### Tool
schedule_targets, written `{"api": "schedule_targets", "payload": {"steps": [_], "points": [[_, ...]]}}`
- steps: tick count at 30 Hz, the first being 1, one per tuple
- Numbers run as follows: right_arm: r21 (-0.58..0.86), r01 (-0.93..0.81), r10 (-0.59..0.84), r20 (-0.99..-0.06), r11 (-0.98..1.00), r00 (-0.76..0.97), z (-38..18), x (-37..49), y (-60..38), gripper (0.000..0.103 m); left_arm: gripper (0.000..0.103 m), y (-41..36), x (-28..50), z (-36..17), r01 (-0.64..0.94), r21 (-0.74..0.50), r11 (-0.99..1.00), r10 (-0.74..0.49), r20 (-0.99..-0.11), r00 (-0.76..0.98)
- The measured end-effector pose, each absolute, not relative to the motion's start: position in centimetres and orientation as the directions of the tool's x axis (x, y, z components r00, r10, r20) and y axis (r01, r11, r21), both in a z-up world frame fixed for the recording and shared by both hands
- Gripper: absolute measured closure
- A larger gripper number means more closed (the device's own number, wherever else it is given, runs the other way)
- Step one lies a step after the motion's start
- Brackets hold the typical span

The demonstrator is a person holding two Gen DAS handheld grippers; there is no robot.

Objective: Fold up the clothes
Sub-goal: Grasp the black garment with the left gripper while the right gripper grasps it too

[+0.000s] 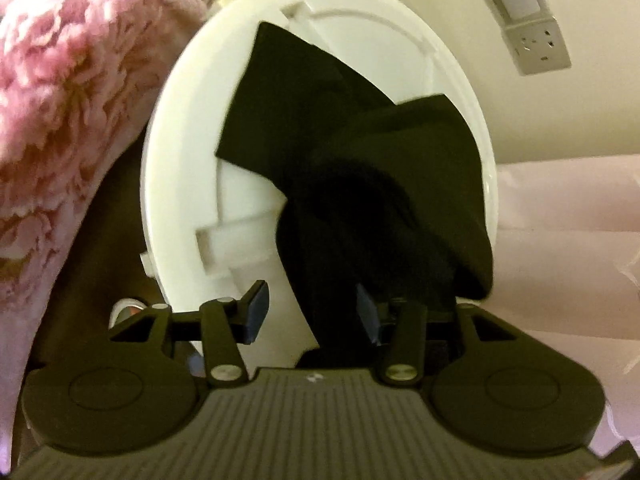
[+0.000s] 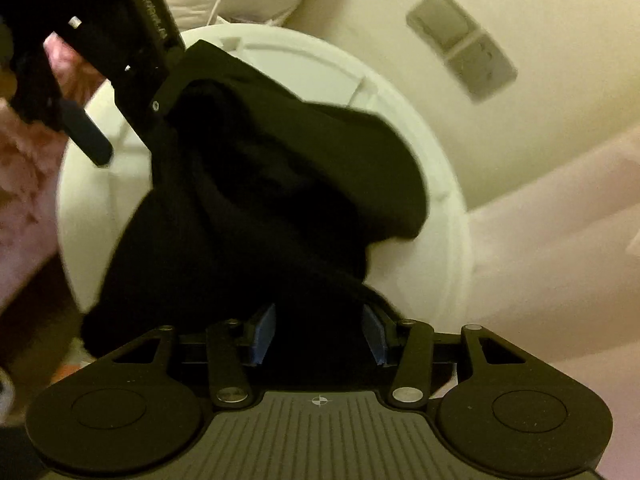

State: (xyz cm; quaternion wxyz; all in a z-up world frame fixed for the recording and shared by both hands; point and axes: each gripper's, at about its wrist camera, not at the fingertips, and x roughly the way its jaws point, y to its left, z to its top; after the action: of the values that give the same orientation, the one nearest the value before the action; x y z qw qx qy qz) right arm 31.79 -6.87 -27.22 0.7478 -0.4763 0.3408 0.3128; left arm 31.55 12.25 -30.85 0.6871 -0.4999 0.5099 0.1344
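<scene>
Both claws are wide open: left claw (image 1: 310,312), right claw (image 2: 320,336), limp black cloth garment (image 1: 360,184) draped between each, lying ahead.

Black linkage gripper (image 1: 312,312), blue-padded jaws.

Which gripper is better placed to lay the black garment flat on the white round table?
Probably the right gripper: the black garment fills the gap between its fingers. The left gripper stands open, cloth only at one finger, above the white round table.
</scene>
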Motion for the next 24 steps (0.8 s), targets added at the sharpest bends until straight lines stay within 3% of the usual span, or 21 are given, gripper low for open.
{"api": "schedule_targets", "payload": {"steps": [5, 20, 21, 24], "points": [[-0.468, -0.793, 0.218, -0.79, 0.389, 0.573, -25.3, 32.6, -6.5, 0.055, 0.06, 12.6, 31.7, -31.2, -0.708, -0.546, 0.449, -0.309, -0.838, 0.45], [-0.517, -0.839, 0.185, -0.819, 0.168, 0.542, -28.6, 31.7, -5.8, 0.055, 0.059, 12.9, 32.2, -34.6, -0.778, -0.544, 0.315, -0.315, -0.833, 0.455], [-0.519, -0.841, 0.183, -0.821, 0.153, 0.541, -28.8, 31.7, -5.8, 0.055, 0.06, 12.8, 32.3, -34.8, -0.78, -0.55, 0.3, -0.314, -0.829, 0.463], [-0.511, -0.847, 0.189, -0.826, 0.147, 0.531, -29.5, 31.8, -5.7, 0.056, 0.077, 12.7, 32.4, -34.9, -0.77, -0.565, 0.296, -0.309, -0.82, 0.483]]}}
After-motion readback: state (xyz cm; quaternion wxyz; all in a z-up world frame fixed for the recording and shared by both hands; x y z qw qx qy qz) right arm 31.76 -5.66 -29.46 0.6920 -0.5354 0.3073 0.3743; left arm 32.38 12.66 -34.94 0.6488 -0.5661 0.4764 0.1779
